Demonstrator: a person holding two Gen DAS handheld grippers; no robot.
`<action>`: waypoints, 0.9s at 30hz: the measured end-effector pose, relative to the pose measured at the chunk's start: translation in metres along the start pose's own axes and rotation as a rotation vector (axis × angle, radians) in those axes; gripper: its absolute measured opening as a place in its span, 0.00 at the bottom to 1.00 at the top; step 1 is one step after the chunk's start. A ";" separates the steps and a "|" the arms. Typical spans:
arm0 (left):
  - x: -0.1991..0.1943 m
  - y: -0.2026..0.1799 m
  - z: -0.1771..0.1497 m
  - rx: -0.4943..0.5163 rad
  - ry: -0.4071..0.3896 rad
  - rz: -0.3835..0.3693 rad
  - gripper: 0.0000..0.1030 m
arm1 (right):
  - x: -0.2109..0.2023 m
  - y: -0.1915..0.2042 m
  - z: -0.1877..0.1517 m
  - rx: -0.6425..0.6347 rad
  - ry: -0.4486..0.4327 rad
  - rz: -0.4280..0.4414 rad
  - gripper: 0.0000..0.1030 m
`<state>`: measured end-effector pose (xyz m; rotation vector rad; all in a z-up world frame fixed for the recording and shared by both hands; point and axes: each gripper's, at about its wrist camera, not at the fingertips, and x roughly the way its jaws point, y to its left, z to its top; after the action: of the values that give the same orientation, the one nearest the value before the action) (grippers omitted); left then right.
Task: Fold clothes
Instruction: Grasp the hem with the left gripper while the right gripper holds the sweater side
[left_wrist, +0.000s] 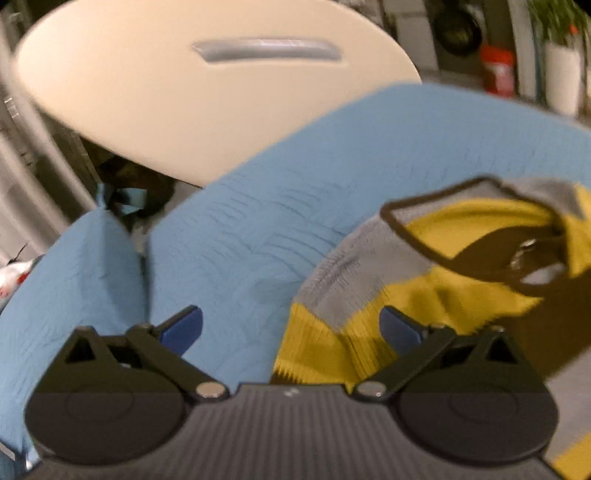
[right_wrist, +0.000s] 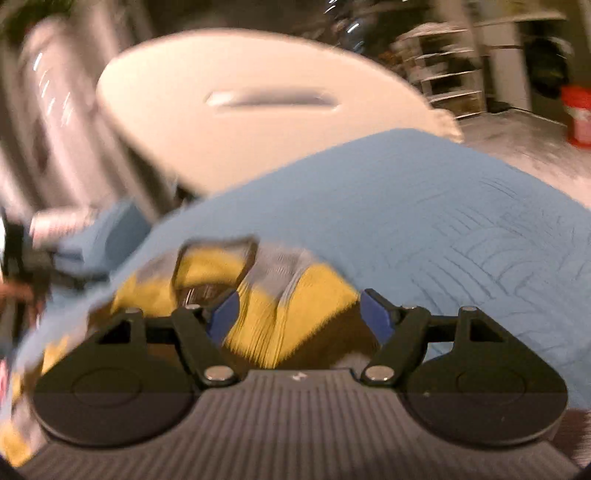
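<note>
Your right gripper (right_wrist: 299, 314), jaws spread and empty, sits nearest the yellow-and-grey garment (right_wrist: 314, 295), bunched directly ahead between them.

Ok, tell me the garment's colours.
Garment: yellow and grey blocks, dark-trimmed neckline; clearest in the left wrist view.

both wrist views close above the blue cover (left_wrist: 258, 206), sharing the garment (right_wrist: 295, 295)

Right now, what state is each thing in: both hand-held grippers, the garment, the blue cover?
Left hand-held gripper: open, nothing between the pads.
Right hand-held gripper: open over the garment, not pinching it.
Yellow-and-grey garment: crumpled, unfolded, neck opening gaping.
Blue quilted cover: spread flat beneath the garment.
</note>
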<state>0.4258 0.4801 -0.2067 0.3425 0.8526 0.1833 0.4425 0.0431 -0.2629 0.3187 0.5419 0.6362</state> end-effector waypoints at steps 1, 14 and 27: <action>0.012 -0.003 0.001 0.028 0.005 -0.007 1.00 | 0.007 -0.002 -0.001 0.019 -0.001 -0.007 0.74; 0.031 -0.013 0.001 -0.199 -0.020 -0.096 0.09 | 0.095 -0.029 0.007 -0.100 0.155 0.056 0.74; -0.045 0.003 0.062 -0.156 -0.272 0.273 0.08 | 0.164 0.069 0.099 -0.808 0.052 -0.171 0.08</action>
<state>0.4434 0.4557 -0.1363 0.3277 0.5169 0.4441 0.5765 0.1882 -0.2138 -0.5007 0.3200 0.6473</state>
